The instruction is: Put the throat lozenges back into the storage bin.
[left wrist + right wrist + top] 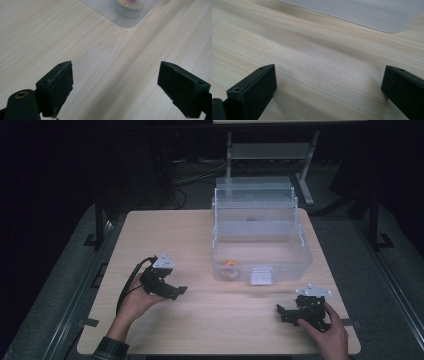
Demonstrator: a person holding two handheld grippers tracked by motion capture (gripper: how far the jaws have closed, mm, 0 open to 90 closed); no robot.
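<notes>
My left gripper (172,289) and right gripper (289,312) rest low on the pale wooden surface (165,240), fingers spread, holding nothing. Beyond them stands the clear plastic tiered storage box (260,247), open, with a small orange object (230,263) in its base. Risk, I judge: nudging the light box could slide it.

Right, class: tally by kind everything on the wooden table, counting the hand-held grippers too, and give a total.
Clear plastic tiered box: 1
Small orange item inside the box: 1
Black grippers: 2, left gripper and right gripper, both open and holding nothing
Total: 4
</notes>
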